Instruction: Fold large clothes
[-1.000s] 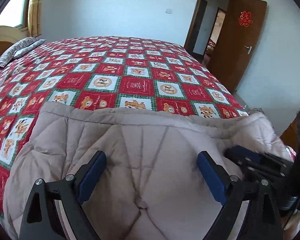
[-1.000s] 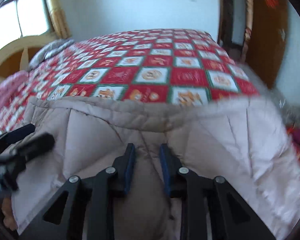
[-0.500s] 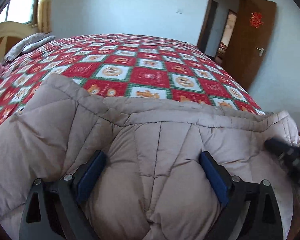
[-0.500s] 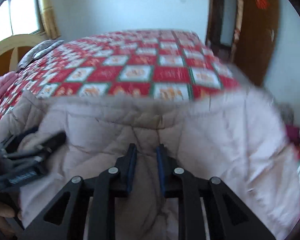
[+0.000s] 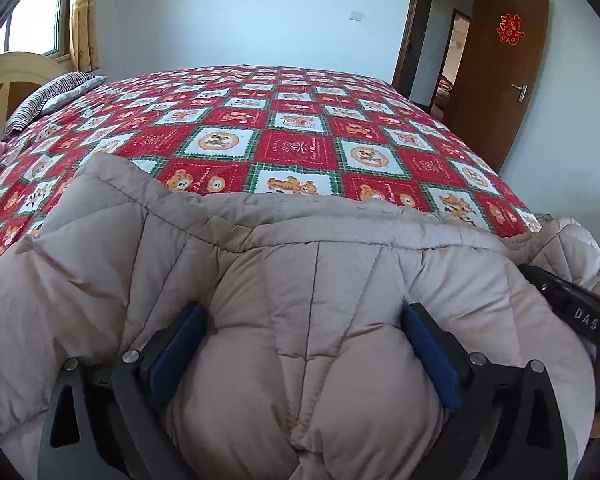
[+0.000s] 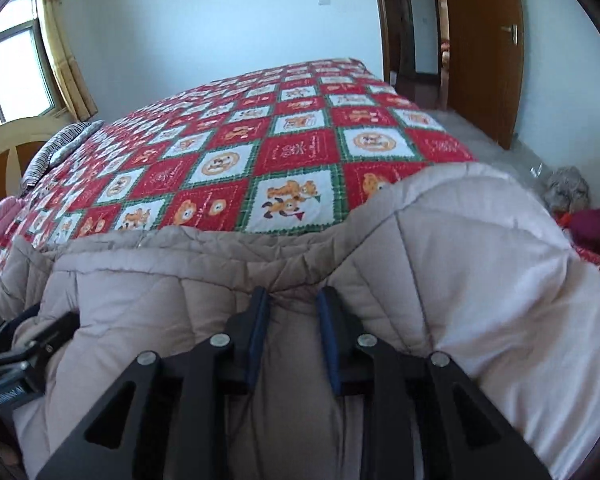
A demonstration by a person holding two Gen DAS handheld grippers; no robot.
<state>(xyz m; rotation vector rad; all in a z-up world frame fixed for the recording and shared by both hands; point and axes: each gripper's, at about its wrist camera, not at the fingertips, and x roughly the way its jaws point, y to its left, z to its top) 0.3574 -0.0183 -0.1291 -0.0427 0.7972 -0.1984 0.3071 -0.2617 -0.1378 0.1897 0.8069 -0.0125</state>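
Across the near edge of the bed [image 5: 300, 136] lies the beige quilted coat [image 5: 319, 280], puffed and bunched, its far hem running side to side just short of the first rows of the red, white and green checked bedspread [image 6: 284, 148]. Beyond the coat the spread is flat and bare all the way to the far wall, with a striped pillow [image 5: 48, 94] by the curved headboard [image 6: 8, 148] on the left. A curtained window [image 6: 16, 68] lights that side; on the right a brown door [image 5: 503, 68] stands open onto a further room. Some clothes [image 6: 579, 208] sit on the floor off the bed's right corner.

The left gripper [image 5: 303, 332] stands spread wide, and its jaws have just been opening further; a fat bulge of the coat swells between the blue pads [image 5: 427, 352], filling the gap. The right gripper [image 6: 292, 312] is clenched narrow on a pinched fold of the coat, the fabric puckered between its pads, though its jaws have just eased slightly apart. Each gripper shows at the edge of the other's view, near together on the coat
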